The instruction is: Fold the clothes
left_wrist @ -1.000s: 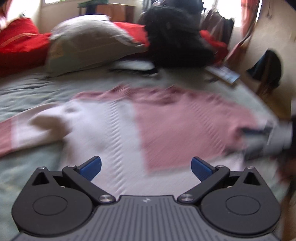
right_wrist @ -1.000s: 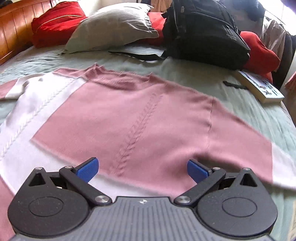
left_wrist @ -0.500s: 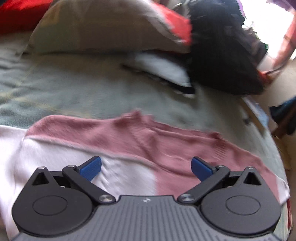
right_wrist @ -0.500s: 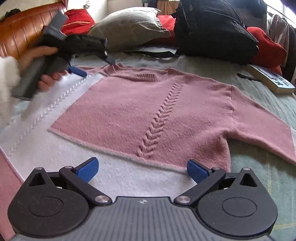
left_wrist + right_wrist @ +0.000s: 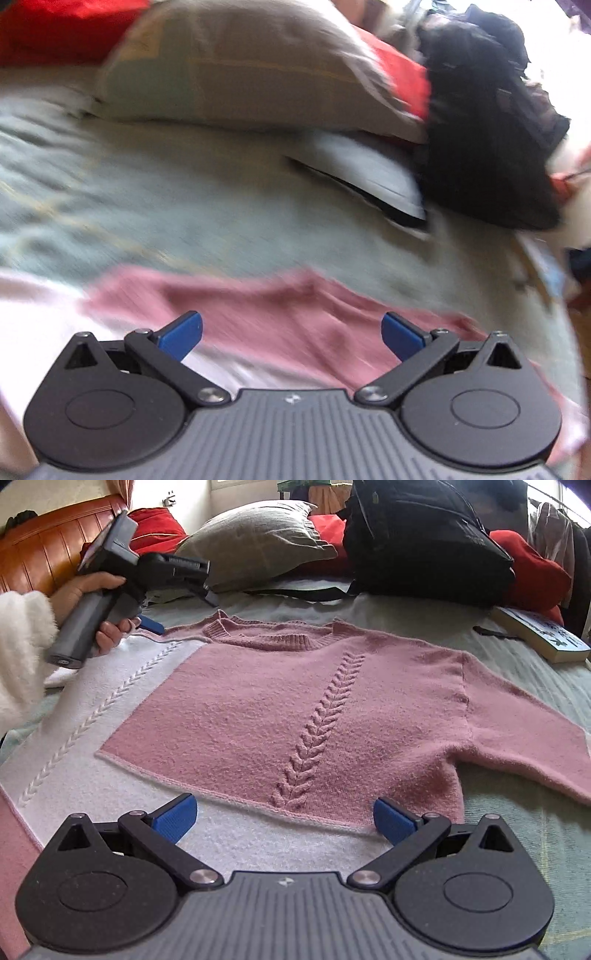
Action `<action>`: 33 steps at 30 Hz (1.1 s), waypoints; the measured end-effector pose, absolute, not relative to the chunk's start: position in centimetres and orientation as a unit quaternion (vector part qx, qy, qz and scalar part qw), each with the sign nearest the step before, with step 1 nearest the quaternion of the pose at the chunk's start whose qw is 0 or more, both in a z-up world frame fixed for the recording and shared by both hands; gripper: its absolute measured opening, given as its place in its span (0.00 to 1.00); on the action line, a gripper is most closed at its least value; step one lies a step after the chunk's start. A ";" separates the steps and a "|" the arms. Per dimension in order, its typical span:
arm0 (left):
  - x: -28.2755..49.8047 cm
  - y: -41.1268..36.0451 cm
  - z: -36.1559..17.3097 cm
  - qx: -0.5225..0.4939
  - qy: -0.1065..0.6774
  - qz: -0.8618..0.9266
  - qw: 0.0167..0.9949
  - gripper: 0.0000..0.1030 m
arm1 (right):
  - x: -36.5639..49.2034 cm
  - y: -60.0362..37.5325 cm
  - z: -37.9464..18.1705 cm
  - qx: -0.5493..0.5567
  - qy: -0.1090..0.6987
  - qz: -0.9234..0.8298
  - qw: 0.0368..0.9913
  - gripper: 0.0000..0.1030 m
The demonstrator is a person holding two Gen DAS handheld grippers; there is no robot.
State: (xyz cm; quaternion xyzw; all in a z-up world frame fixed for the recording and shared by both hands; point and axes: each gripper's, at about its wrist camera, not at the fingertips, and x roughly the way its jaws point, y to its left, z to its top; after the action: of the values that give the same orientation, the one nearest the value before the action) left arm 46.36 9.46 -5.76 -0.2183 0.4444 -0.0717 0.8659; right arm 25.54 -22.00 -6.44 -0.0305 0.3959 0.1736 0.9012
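One sweater (image 5: pixel 295 709), pink with white panels, lies flat and face-up on the bed (image 5: pixel 517 672), neckline toward the pillows, hem toward the right-wrist camera. One sleeve extends to the right across the grey-green bedcover. Two braided cable ribs are visible on the sweater: one on the pink front, one on the white panel.

Right claw (image 5: pixel 284 818): spread wide, both blue pads apart, gripping nothing. It sits low over the white hem band, at the near edge of the sweater.

Left claw (image 5: pixel 291 334): likewise spread wide, holding nothing. Its own view is motion-blurred; it shows the pink collar edge of the sweater between the pads. In the right-wrist view this tool is at the sweater's left shoulder, held by one hand (image 5: pixel 92 602) with a fluffy white sleeve (image 5: pixel 22 646) at the wrist. Whether its pads touch the fabric cannot be determined.

Other items on the bed, counted: one grey pillow (image 5: pixel 255 539), one black backpack (image 5: pixel 424 542), one book (image 5: pixel 543 638) at the right edge, and red cushions (image 5: pixel 532 576) behind, at least two. One wooden headboard (image 5: pixel 40 550) stands at upper left.
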 end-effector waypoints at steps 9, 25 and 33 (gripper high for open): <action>49.1 6.7 -8.7 -0.243 0.466 -0.114 0.843 0.99 | 25.7 -21.4 -7.0 -0.036 0.401 0.179 0.898 1.00; 47.5 7.2 -2.9 -0.208 0.427 -0.081 0.876 0.99 | 24.0 -21.3 -4.8 -0.054 0.384 0.164 0.907 1.00; 37.6 8.9 3.3 -0.153 0.430 -0.084 0.886 0.99 | 20.7 -22.8 -3.4 -0.047 0.357 0.213 0.908 1.00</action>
State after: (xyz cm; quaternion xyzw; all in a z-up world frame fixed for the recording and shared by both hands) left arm 37.60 8.87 3.29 -0.1532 0.4295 -0.0835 0.8860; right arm 20.67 -22.75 -3.44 -0.0468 0.3570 0.2126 0.9084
